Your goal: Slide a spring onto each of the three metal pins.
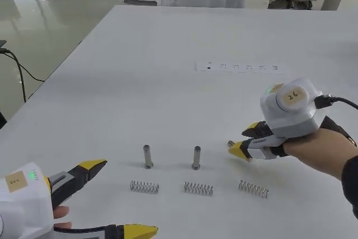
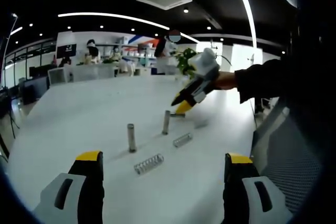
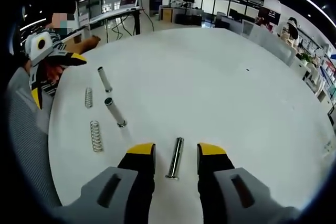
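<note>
Head view: near the desk's (image 1: pixel 168 71) near edge, the left pin (image 1: pixel 147 156) and middle pin (image 1: pixel 196 158) stand upright. Three springs (image 1: pixel 198 188) lie in a row closer to that edge.

Left gripper view: the left gripper (image 2: pixel 164 157) has its jaws spread wide and holds nothing. The right gripper (image 2: pixel 185 103) is beyond the pins.

Right gripper view: the right gripper's (image 3: pixel 176 149) jaws are narrow and flank the third pin (image 3: pixel 175 162). A gap shows on each side.
</note>
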A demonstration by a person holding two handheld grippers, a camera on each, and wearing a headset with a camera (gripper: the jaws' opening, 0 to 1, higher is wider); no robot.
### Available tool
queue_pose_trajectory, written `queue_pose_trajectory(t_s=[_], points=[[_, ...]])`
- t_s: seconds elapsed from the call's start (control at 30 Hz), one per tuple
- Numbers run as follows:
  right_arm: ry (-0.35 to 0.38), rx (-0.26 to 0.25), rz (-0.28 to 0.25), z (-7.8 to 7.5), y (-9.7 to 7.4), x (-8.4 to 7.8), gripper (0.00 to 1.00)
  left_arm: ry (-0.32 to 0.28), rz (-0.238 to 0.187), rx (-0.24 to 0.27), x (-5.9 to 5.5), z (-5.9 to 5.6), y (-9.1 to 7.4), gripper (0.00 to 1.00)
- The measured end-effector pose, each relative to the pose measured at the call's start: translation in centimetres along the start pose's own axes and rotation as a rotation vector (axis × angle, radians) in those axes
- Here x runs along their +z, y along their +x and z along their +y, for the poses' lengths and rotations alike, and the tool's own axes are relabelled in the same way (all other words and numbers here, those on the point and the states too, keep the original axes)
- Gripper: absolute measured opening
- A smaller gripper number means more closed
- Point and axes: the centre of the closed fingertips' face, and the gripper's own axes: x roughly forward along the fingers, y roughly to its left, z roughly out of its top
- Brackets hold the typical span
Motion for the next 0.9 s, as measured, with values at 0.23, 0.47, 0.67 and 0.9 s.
queue_pose_trajectory(t_s=[0.23,0.47,0.67,0.9], points=[[0.021,0.001,0.023,0.0,0.7,-0.1,0.24,-0.001,0.001,-0.004,-0.1,0.1,0.1,0.92],[0.037,0.003,0.046,0.1,1.3,-0.3,0.2,-0.002,0.002,-0.003,-0.2,0.1,0.1,0.92],[0.041,0.002,0.057,-0.1,1.6,-0.3,0.16,-0.003,0.003,-0.002,-0.3,0.2,0.1,0.92],[0.052,0.003,0.076,-0.3,2.1,-0.6,0.13,-0.002,0.006,-0.001,-0.4,0.3,0.0,0.92]])
